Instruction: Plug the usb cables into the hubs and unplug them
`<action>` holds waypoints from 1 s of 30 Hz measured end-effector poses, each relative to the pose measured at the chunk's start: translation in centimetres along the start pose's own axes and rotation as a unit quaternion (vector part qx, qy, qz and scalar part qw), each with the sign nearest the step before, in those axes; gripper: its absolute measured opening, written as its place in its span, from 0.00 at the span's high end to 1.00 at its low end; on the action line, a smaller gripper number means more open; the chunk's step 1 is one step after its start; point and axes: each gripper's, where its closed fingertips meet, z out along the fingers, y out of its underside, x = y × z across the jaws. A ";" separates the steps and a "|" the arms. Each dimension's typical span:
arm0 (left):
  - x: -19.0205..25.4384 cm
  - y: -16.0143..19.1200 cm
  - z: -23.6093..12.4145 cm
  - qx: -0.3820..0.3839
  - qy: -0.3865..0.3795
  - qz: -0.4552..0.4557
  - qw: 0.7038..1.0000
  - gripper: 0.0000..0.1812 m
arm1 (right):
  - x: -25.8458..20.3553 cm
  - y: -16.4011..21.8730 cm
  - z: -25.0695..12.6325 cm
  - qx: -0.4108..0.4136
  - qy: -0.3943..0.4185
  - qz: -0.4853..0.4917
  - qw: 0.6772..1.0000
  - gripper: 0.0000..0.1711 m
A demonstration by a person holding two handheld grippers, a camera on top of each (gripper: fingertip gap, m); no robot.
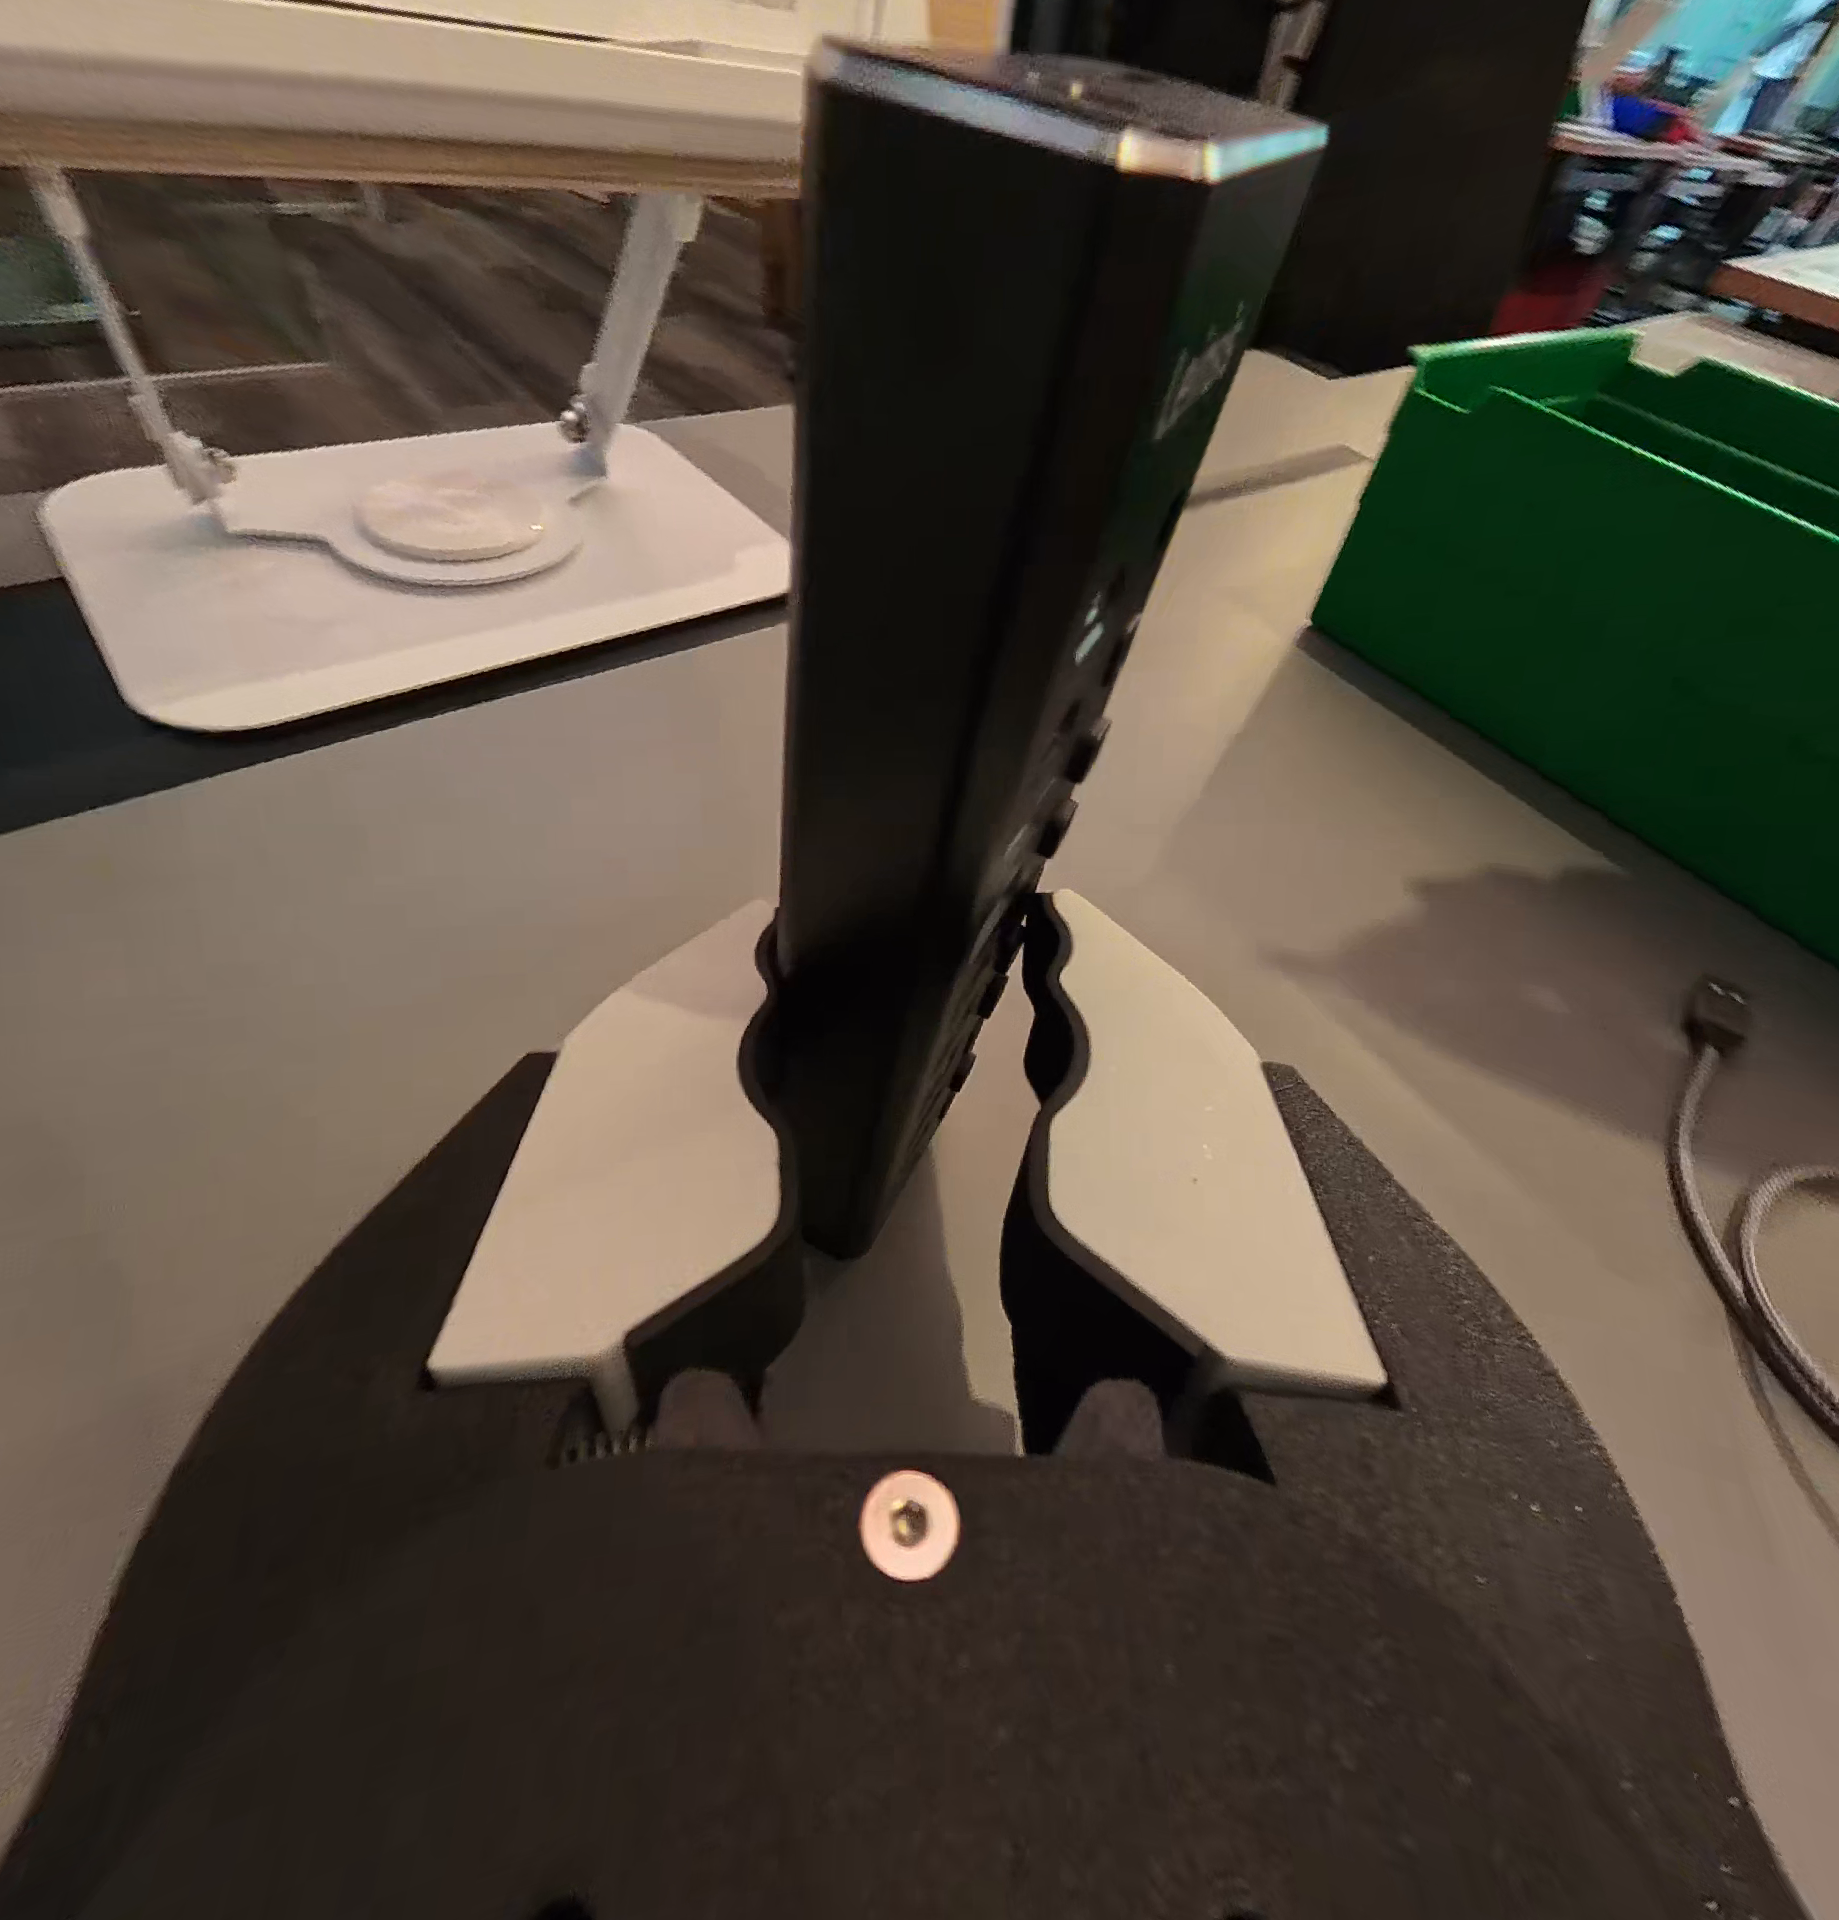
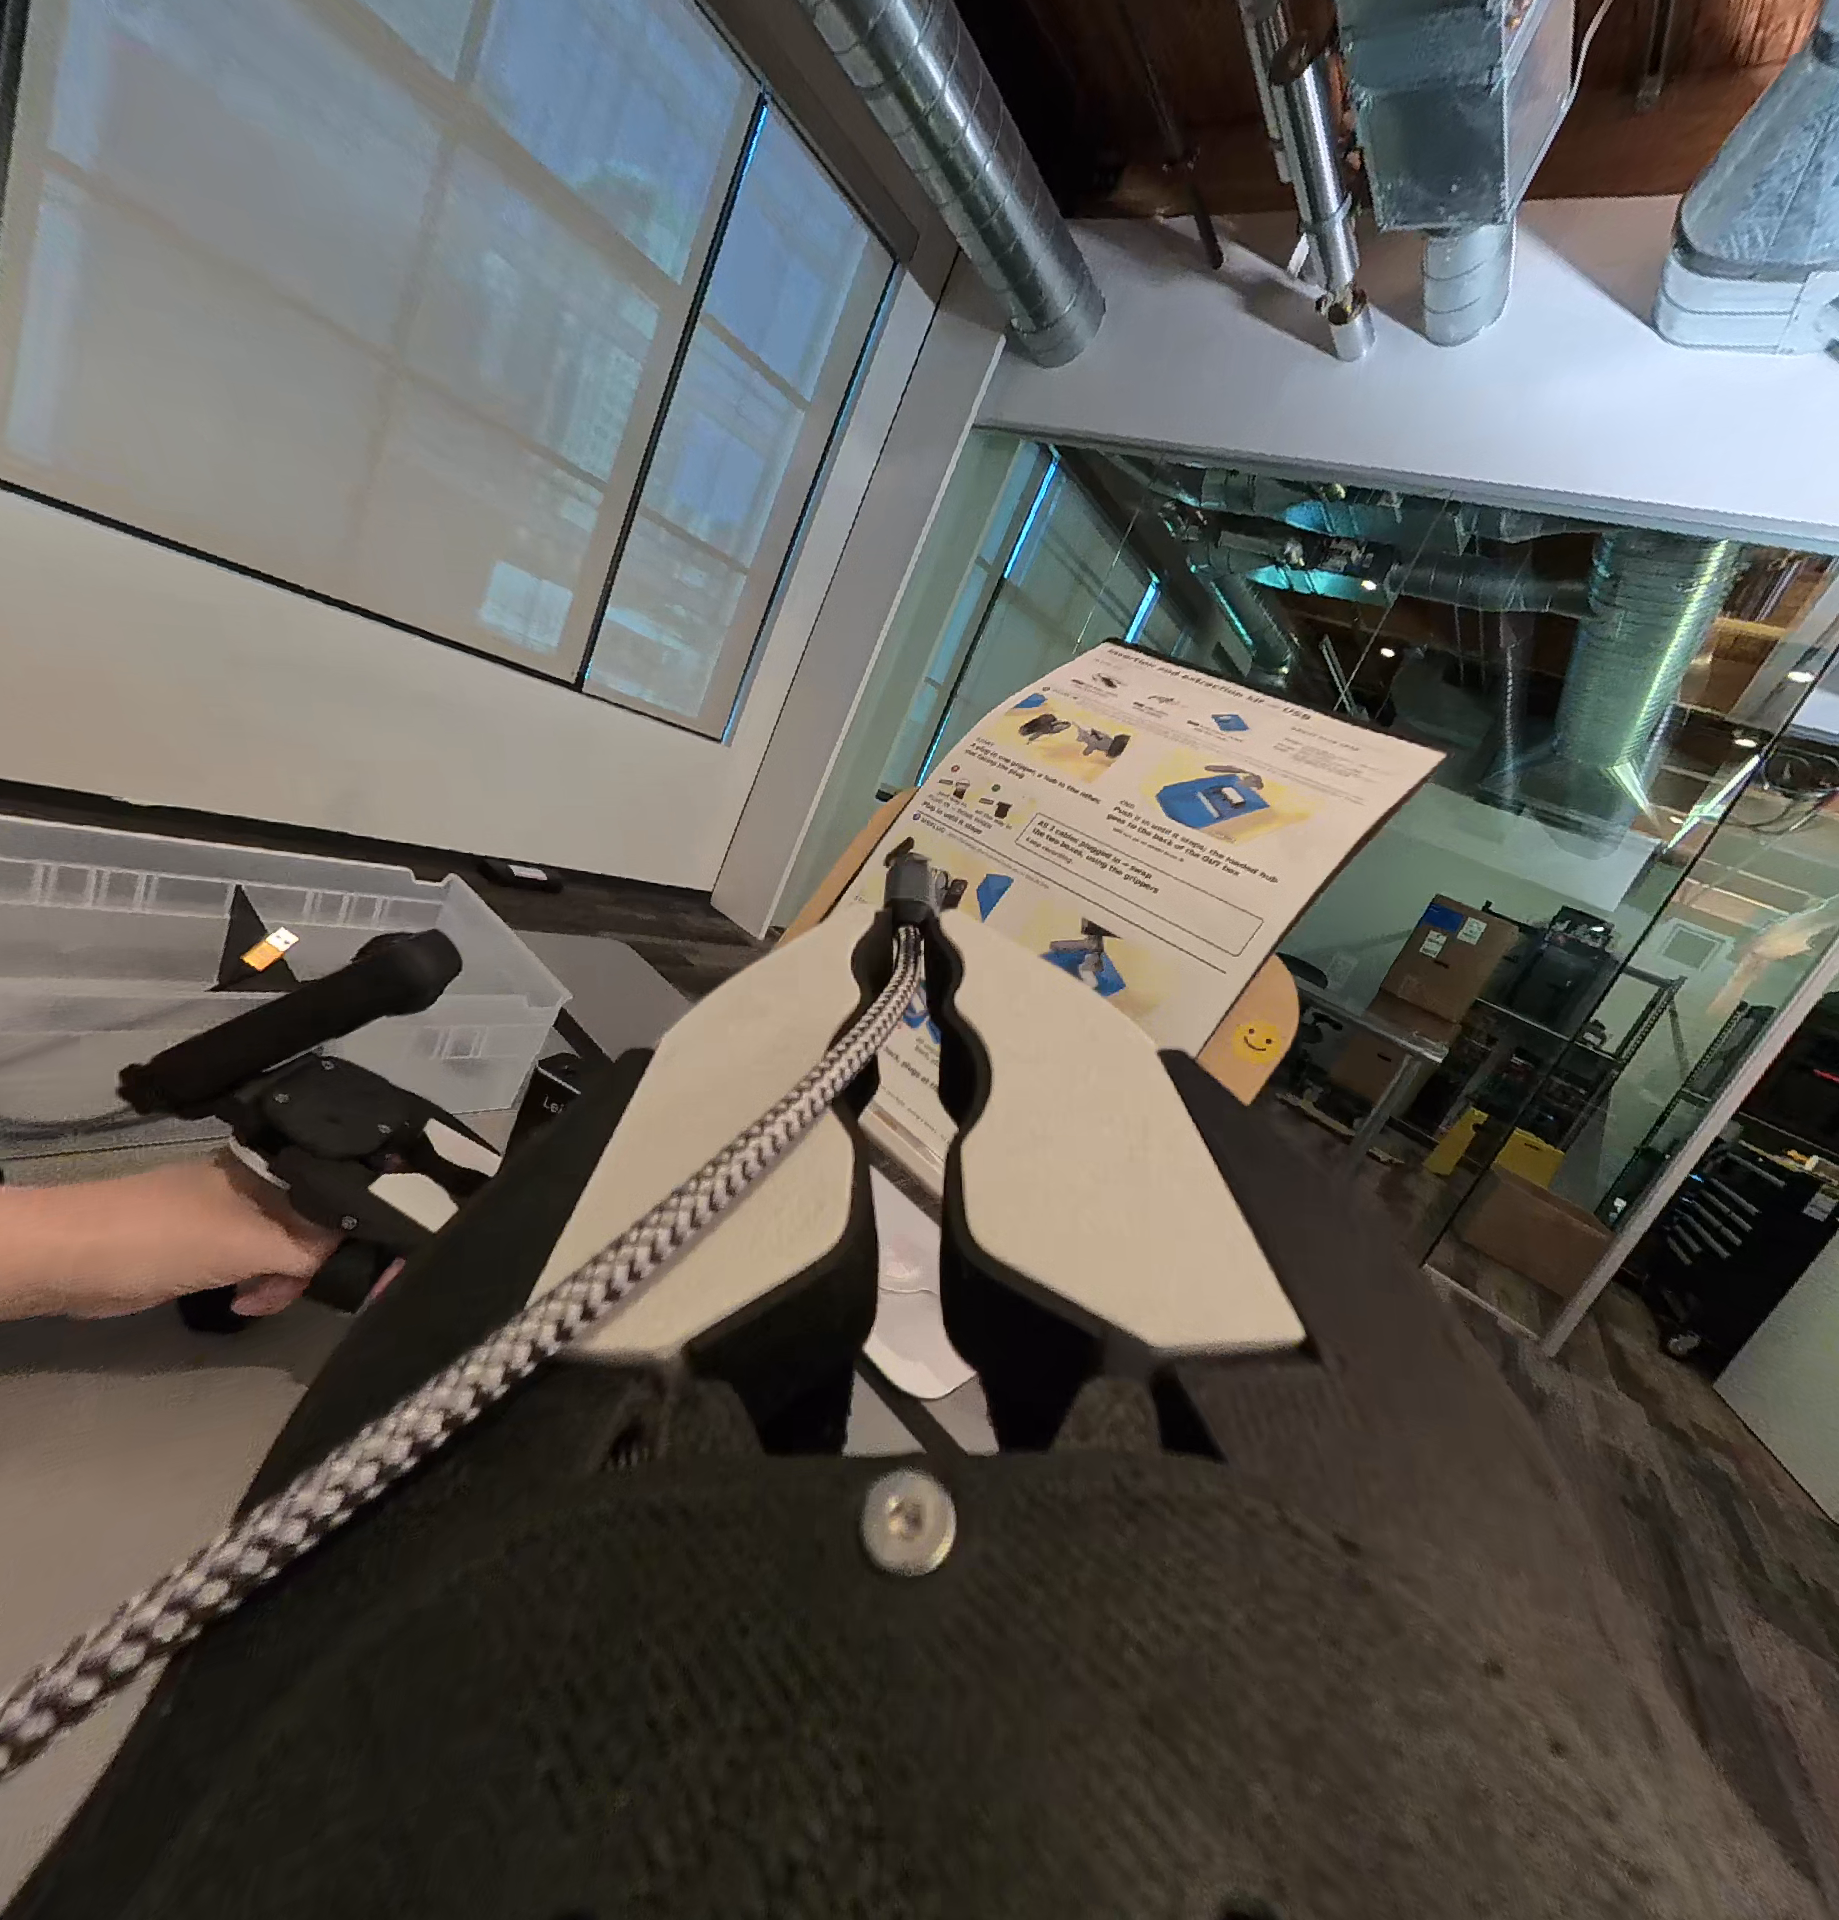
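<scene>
In the left wrist view my left gripper point(image 1: 899, 920) is shut on a long black hub point(image 1: 1008, 540), which stands tilted up above the grey table with its ports on the right face. In the right wrist view my right gripper point(image 2: 910, 925) is shut on a braided black-and-white usb cable point(image 2: 686, 1216); its grey plug point(image 2: 910, 878) sticks out past the fingertips, raised and pointing up toward an instruction sheet. The cable trails back to the lower left. A second dark usb cable point(image 1: 1715, 1101) lies on the table to the right of the hub. The left gripper point(image 2: 323, 1122), held by a hand, shows at the left.
A green box point(image 1: 1611, 613) stands on the table at the right. A white stand point(image 1: 395, 582) sits at the back left. A clear plastic bin point(image 2: 271, 966) holding an orange plug is behind the left gripper. The instruction sheet point(image 2: 1185, 821) leans on a wooden board. Left tips to right tips: about 35 centimetres.
</scene>
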 end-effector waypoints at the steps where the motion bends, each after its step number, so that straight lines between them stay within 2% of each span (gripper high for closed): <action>1: 0.0 0.0 0.1 0.002 -0.013 -0.011 1.000 0.76 | -0.2 0.2 0.3 -0.003 -0.002 0.002 1.000 0.96; 5: -0.1 -0.1 0.2 0.011 -0.050 -0.025 0.998 0.76 | -1.3 1.0 1.4 -0.015 -0.011 0.004 1.000 0.96; 9: 0.4 -0.1 0.3 0.008 -0.027 -0.040 0.999 0.77 | -2.4 1.9 2.3 -0.029 -0.028 -0.003 0.999 0.96; 20: 0.5 -0.1 0.0 0.006 -0.027 -0.031 0.999 0.78 | -3.4 2.2 2.7 -0.016 -0.051 0.004 0.999 0.97; 24: 0.9 -1.1 -2.2 0.022 -0.055 -0.017 0.998 0.65 | -3.2 3.6 2.4 -0.051 -0.059 -0.006 0.997 0.97; 27: 2.7 -1.6 -5.7 0.024 -0.102 0.016 0.994 0.60 | -4.0 5.6 1.5 -0.105 -0.103 -0.021 0.989 0.97; 30: 8.6 -1.6 -6.6 0.009 -0.049 0.085 0.995 0.68 | -5.2 5.7 0.5 -0.109 -0.145 -0.047 0.982 0.97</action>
